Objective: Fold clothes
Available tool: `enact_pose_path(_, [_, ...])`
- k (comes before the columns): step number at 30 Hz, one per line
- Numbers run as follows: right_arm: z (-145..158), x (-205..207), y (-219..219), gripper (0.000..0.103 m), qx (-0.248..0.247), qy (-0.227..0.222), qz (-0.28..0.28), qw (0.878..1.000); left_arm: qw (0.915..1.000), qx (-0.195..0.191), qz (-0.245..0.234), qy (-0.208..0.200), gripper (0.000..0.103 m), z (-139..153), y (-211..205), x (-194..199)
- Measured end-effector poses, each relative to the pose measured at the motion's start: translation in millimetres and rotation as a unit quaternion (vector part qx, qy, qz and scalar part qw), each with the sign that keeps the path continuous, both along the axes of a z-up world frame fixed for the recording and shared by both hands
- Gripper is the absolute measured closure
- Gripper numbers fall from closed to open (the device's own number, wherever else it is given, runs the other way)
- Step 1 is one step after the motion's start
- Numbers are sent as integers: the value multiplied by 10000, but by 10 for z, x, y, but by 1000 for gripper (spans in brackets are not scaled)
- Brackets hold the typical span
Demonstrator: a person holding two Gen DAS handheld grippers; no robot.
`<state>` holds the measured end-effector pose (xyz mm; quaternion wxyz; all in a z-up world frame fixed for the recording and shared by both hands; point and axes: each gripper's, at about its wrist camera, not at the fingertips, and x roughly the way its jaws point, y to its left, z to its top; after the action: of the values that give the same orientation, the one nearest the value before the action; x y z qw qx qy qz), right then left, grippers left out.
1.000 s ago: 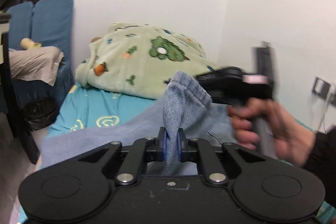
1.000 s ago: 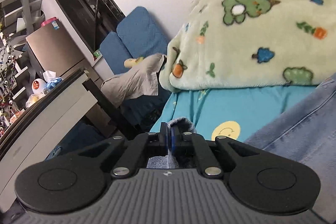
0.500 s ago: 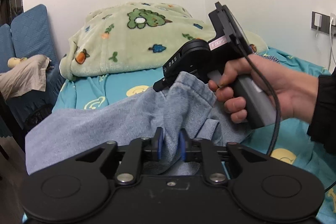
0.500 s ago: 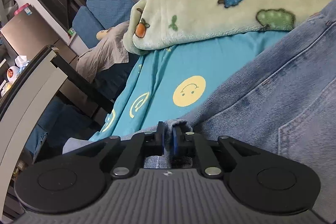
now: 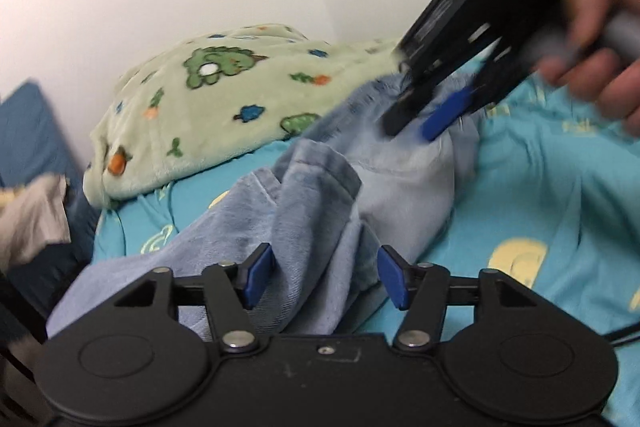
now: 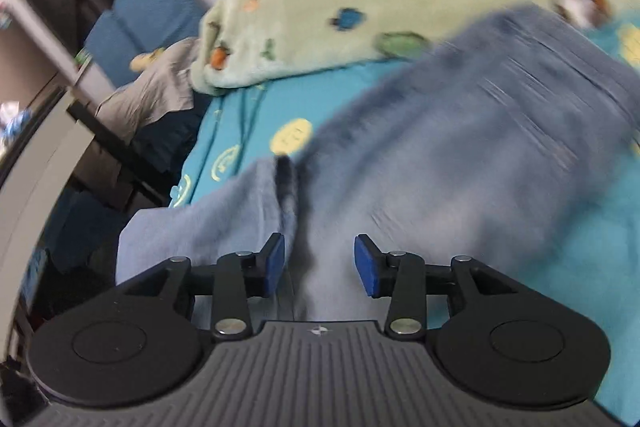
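Currently the jeans (image 5: 320,203) lie bunched on the teal bedsheet (image 5: 560,187) at the centre of the left wrist frame, with one hemmed leg end standing up in a soft ridge just ahead of the left gripper (image 5: 324,277). That gripper's blue pads are spread wide — denim sits between them, but nothing is clamped. In the upper right of the same frame the right gripper (image 5: 424,115) hovers over the far part of the garment, blurred; its own camera shows its pads set well apart over the denim, gripping nothing.

Handling notes:
- Denim is judged moderately heavy for cloth, limp yet thick. It holds a crease but will sag and drag when lifted from one point.
- The surface is not slippery; doubled seams and hems give the pads a firm bite.
- Not fragile — a firm clamp is acceptable.

Recommended hold points: the hem of the raised leg at centre frame for the left gripper, and the waistband or opposite hem for the right, so the fabric hangs flat between two points. Avoid pinching the sheet beneath, and keep clear of the green fleece blanket (image 5: 208,99) at the upper left.
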<state>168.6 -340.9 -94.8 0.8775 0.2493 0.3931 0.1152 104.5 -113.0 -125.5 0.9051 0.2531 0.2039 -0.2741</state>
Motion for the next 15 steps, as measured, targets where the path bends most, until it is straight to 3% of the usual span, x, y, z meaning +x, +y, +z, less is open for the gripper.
enact_pose_path(4, [-155,-439,-101,59,288,405,-484,9976,9976,596,37,-346,49,-169,-106,51])
enact_pose_path(6, [-233,-552,-44,58,180,526,-524,9971,9965,755,177,-324,60,-248,-130,129])
enact_pose_path(12, [-336,-327,207,58,328,375,-30,9988,9959,663,436,-443,64,-245,-164,379])
enact_pose_path(15, [-379,-238,267,58,126,361,70,9992,9974,452,396,-405,64,-203,-231,513])
